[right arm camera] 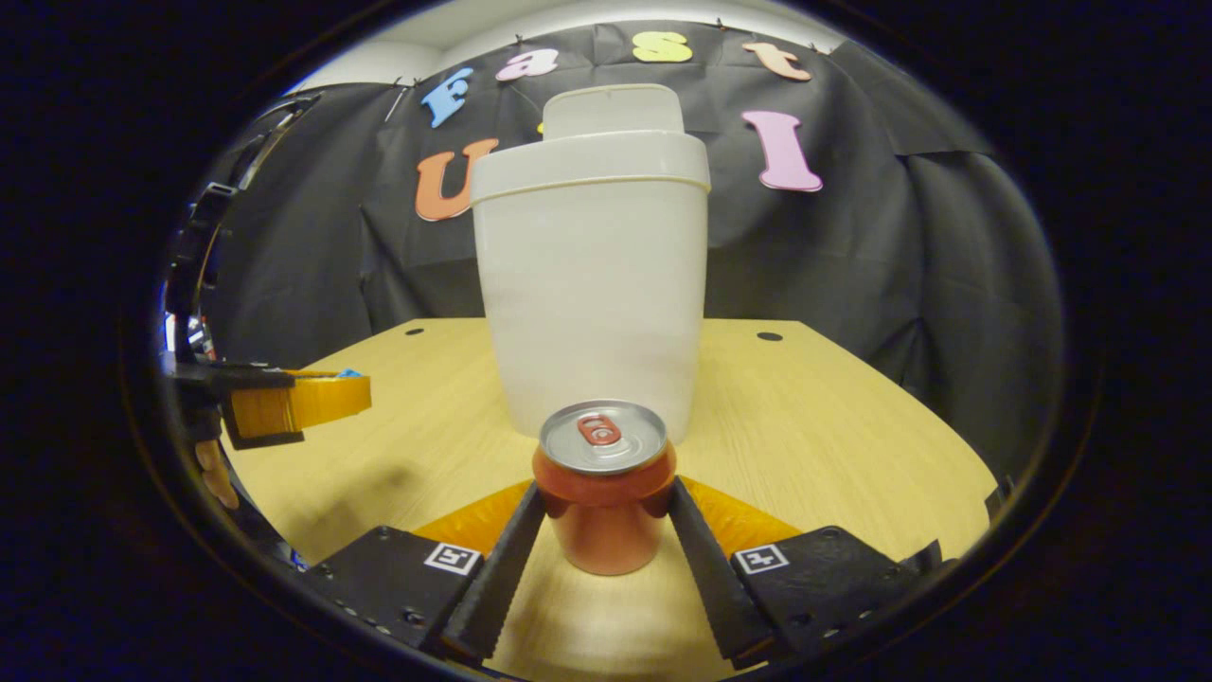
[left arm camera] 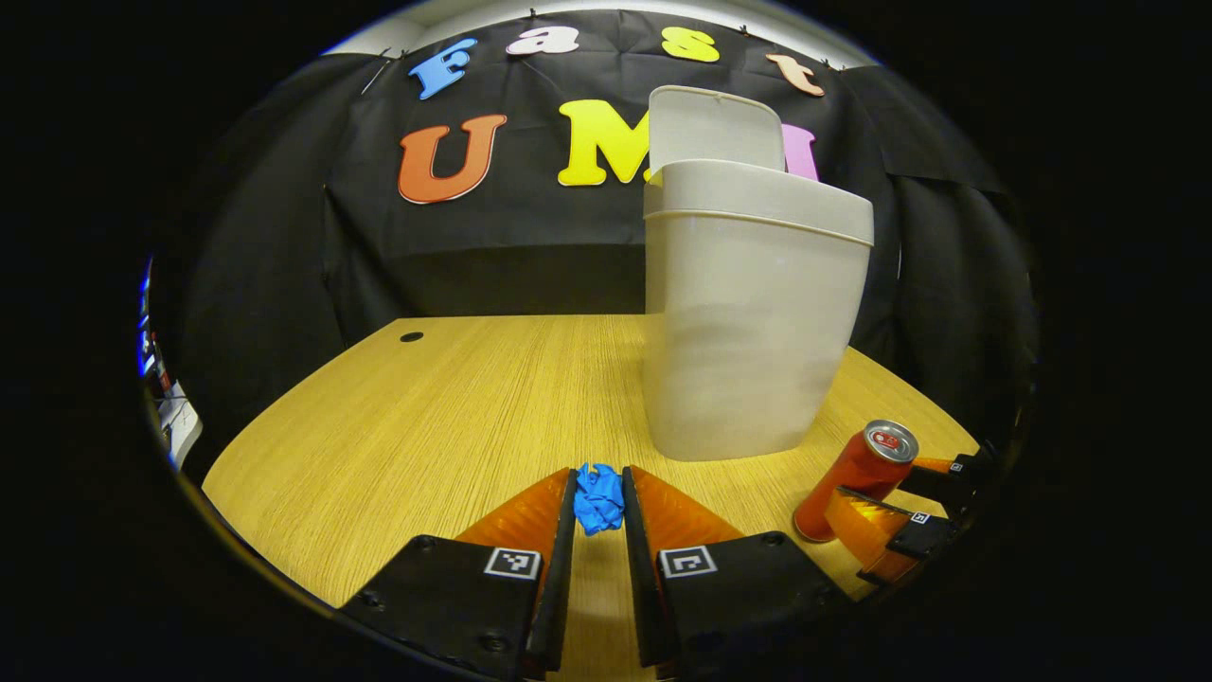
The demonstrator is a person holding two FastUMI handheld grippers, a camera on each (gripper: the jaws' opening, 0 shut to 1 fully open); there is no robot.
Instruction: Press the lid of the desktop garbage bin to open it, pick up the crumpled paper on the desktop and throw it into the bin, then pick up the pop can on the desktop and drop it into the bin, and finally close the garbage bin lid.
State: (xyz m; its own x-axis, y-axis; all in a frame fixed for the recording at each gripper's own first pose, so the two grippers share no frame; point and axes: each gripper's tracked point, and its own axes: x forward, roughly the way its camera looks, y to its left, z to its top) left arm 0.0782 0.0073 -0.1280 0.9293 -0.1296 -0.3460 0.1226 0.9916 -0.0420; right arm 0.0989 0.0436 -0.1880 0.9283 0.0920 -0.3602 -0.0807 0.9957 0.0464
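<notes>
Your left tool (left arm camera: 598, 507) has its two fingers closed in on the blue crumpled paper (left arm camera: 598, 499), which sits pinched between the tips just above the bench (left arm camera: 426, 407), so the step in hand looks like carrying that paper to the bin (left arm camera: 748, 322). The lid (left arm camera: 712, 128) already stands up behind the rim, so the mouth should be free to take it. To do it well, lift straight up first, high enough to clear the rim, then move across over the opening before you let the fingers part; the wad is light and may cling to one finger, so open fully and pause. Keep your grip steady on the way, since the paper is held only at the very tips. Your right tool (right arm camera: 606, 511) has its fingers on either side of the can (right arm camera: 603, 488), which stands upright on the bench just in front of the bin; they look pressed against its sides, though the contact is hard to confirm from here. Hold that hand quiet so the can does not tip while the left one travels. The left gripper view shows the paper and how it is gripped; the right gripper view shows the can's top and the left tool off to the side, with only a sliver of blue at its tip.
</notes>
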